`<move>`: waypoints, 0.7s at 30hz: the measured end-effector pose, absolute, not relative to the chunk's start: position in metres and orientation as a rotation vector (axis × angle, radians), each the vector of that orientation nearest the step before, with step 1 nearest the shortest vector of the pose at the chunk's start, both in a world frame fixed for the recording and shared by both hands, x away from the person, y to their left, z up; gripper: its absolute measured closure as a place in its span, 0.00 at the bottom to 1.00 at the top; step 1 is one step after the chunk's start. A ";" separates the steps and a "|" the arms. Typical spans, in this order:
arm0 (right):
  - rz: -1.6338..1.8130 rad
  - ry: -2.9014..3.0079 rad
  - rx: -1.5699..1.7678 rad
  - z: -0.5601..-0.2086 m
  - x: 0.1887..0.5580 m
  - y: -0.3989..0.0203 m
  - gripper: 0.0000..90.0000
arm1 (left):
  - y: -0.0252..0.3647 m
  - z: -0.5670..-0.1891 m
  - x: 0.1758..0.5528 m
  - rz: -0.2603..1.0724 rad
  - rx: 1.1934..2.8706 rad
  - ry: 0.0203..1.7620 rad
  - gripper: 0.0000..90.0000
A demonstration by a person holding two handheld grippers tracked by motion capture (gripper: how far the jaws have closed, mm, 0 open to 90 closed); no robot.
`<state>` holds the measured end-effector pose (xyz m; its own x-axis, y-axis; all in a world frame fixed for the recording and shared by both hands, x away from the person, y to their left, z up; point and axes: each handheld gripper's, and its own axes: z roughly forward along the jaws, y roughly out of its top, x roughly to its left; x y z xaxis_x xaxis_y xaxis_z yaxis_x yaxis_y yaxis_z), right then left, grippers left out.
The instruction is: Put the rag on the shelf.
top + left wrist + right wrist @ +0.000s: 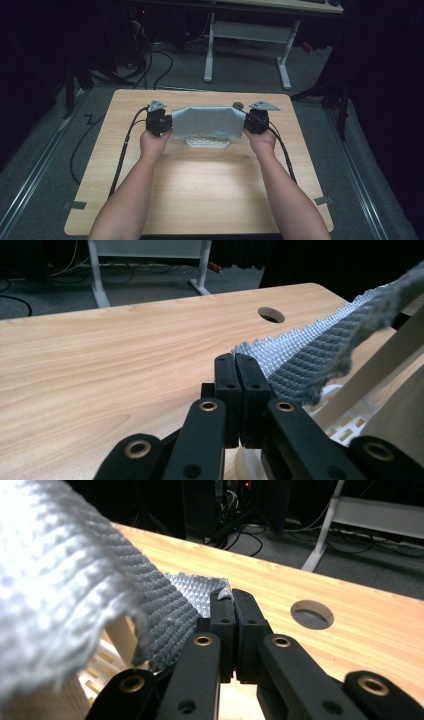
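High view: I hold the cloth (207, 122) stretched above the tabletop (200, 190) between left hand-held gripper (161, 124) and right hand-held gripper (255, 121), over a white rack (207, 143). Left gripper view: jaws clamped on a cloth corner (300, 360). Right gripper view: jaws pinch only the corner's tip (195, 592); risk: it slips out under tension.

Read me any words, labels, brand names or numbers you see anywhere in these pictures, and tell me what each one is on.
None: no readable text anywhere.
The grey cloth, the wooden table, the white slotted rack under the cloth, and the left gripper and right gripper show no print.
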<state>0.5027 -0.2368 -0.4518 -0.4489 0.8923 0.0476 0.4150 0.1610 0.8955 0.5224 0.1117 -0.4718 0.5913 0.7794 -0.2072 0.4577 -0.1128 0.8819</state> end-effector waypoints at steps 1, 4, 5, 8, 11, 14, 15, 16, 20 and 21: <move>1.242 1.948 1.238 -0.454 0.503 -0.236 0.98 | 0.112 -0.472 0.522 0.374 1.751 1.021 0.99; 1.240 1.946 1.244 -0.454 0.503 -0.235 0.98 | 0.114 -0.473 0.522 0.374 1.748 1.025 0.99; 1.236 1.945 1.247 -0.455 0.503 -0.235 0.97 | 0.114 -0.472 0.522 0.370 1.746 1.029 0.99; 1.232 1.946 1.253 -0.455 0.503 -0.235 0.96 | 0.115 -0.472 0.521 0.375 1.745 1.026 0.99; 1.228 1.942 1.244 -0.453 0.503 -0.236 0.94 | 0.116 -0.470 0.520 0.382 1.741 1.027 0.97; 1.223 1.929 1.242 -0.450 0.503 -0.237 0.87 | 0.120 -0.470 0.520 0.400 1.719 1.053 0.84; 1.223 1.929 1.242 -0.450 0.503 -0.237 0.87 | 0.122 -0.469 0.520 0.395 1.708 1.062 0.84; 1.219 1.923 1.242 -0.449 0.502 -0.237 0.86 | 0.124 -0.469 0.521 0.395 1.697 1.074 0.82; 1.226 1.900 1.262 -0.446 0.502 -0.241 0.78 | 0.130 -0.467 0.520 0.422 1.685 1.093 0.76; 1.228 1.898 1.262 -0.445 0.502 -0.242 0.77 | 0.131 -0.467 0.520 0.432 1.680 1.095 0.74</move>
